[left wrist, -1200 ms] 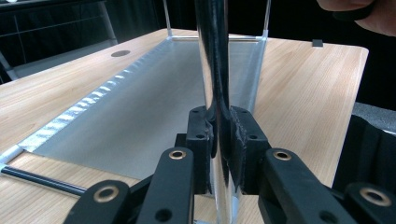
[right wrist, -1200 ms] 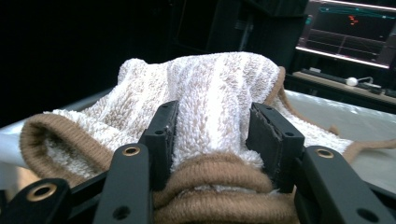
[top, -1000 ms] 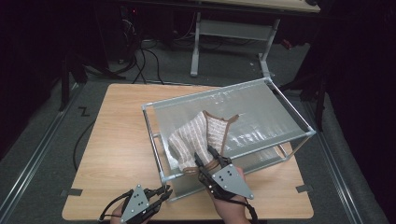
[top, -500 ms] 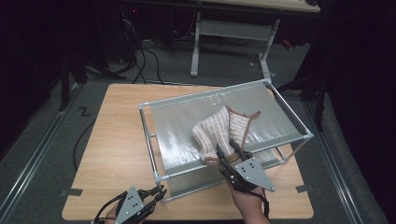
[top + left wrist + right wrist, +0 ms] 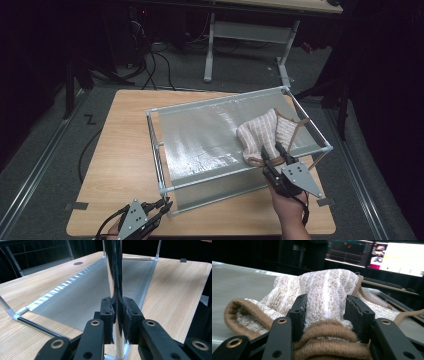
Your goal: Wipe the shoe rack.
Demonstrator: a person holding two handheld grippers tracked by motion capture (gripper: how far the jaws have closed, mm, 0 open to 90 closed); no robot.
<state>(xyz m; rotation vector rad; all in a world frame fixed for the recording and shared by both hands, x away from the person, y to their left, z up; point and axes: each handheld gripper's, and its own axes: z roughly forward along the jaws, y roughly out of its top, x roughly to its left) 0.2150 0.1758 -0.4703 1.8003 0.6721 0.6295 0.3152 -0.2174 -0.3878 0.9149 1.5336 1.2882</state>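
Fluffy terry towel (image 5: 265, 135), glossy metal frame (image 5: 160, 165)

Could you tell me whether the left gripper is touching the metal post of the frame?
Touching: in the left gripper view, the left gripper has both pads pressed against the upright metal post with no gap.

Wooden table (image 5: 120, 150) under work; lit monitors (image 5: 397, 257) behind (blurred)

You have one striped towel (image 5: 267, 134) and one metal drying frame (image 5: 200, 145) on one wooden desk (image 5: 120, 155) — and two grippers: your left gripper (image 5: 162, 206) and your right gripper (image 5: 272, 152), each with two fingers (image 5: 298, 312).
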